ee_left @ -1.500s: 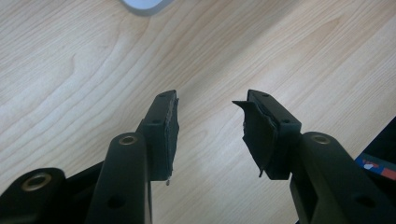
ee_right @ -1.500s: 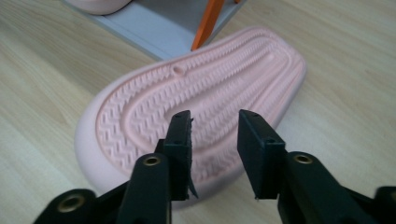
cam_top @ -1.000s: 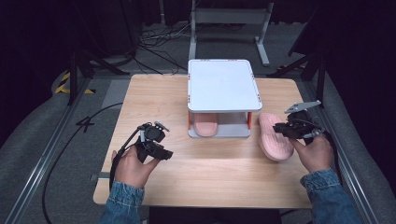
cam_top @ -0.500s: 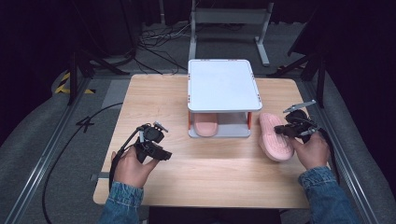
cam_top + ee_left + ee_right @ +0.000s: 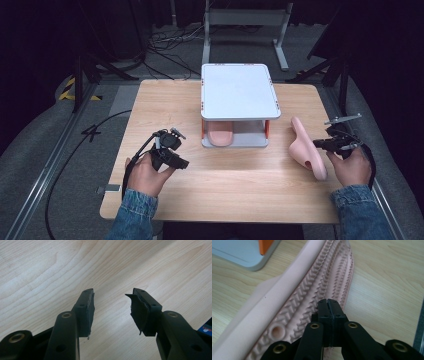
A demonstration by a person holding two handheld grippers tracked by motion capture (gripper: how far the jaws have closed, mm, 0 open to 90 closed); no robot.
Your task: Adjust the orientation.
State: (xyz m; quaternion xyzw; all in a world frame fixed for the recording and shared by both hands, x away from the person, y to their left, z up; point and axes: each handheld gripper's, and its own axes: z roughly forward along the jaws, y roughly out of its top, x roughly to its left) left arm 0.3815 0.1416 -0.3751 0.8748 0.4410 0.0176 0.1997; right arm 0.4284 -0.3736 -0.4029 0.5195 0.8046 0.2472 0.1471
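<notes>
Closing on nothing, your right gripper (image 5: 329, 301) has its jaws pressed flat together against the ribbed sole of the pink slipper (image 5: 306, 147) — they have just been closing, and the right gripper view puts no part of the shoe between them. Compared with a second ago, the slipper has tipped up onto its side near the desk's right edge, sole facing your right hand (image 5: 350, 167), and that hand has slid a little nearer and lower. To my eye that reads as a nudge rather than a grasp, so you would need to part the jaws and take the slipper's edge before it can travel anywhere.

Your left gripper (image 5: 170, 150) hovers over bare wood toward the front-left of the desk (image 5: 240, 195), jaws apart and grasping nothing, much where it was.

Farther back, at the desk's middle, the white two-level rack (image 5: 238, 90) holds the matching slipper (image 5: 219, 136) on its lower shelf — likely where this one belongs, with free shelf room beside it.
</notes>
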